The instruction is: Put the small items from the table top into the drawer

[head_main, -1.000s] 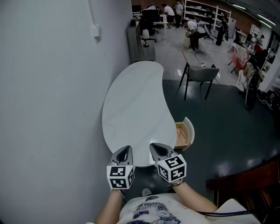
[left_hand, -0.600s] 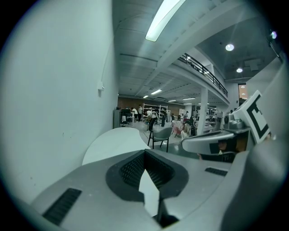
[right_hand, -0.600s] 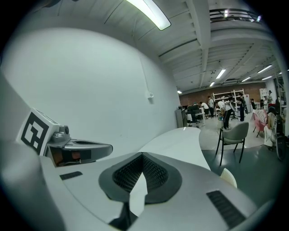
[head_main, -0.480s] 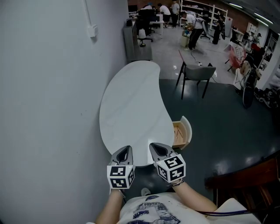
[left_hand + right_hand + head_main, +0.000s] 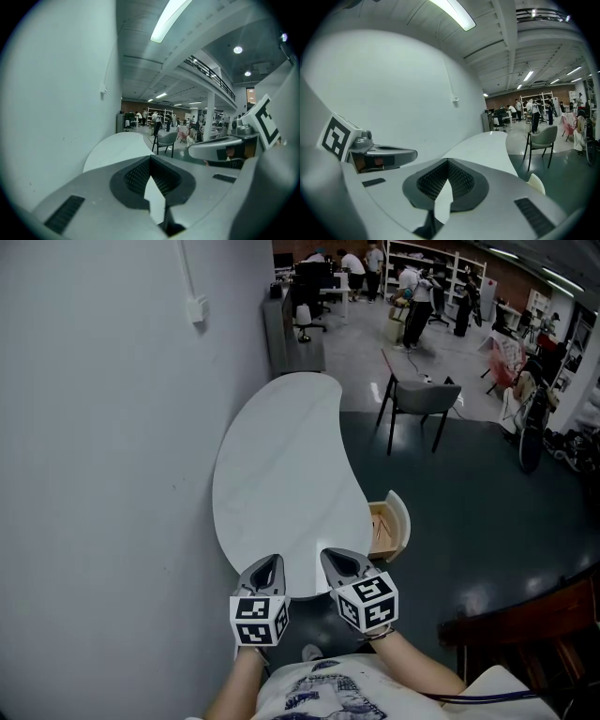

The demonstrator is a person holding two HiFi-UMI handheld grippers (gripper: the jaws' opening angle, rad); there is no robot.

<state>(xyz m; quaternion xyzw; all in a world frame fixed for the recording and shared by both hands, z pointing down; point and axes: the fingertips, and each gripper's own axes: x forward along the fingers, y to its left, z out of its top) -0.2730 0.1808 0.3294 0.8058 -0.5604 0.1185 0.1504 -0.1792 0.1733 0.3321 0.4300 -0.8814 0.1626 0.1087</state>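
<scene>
Open drawer [image 5: 388, 527]: pulled out at the right edge of the bench [image 5: 281, 465], near my end. Wood inside shows, contents too small to tell. No small items visible on the bench top; the white slab looks bare from head view & both gripper views. Parked side by side at the bench's near edge: left tongs [image 5: 268, 561] & right tongs [image 5: 332, 555], each fully closed, nothing btwn the pads, pointing fwd & slightly down. Change vs a sec ago: basically nil. Tongs in same spot, same closed state, drawer same opening; only my head view drifted a touch & ppl in the far room moved. Reading: no pick under way. My guess is the transfer's done, or this is idle time. Grey chair [image 5: 419, 397] beyond the bench, wall [image 5: 103, 446] along the left; neither in play.
</scene>
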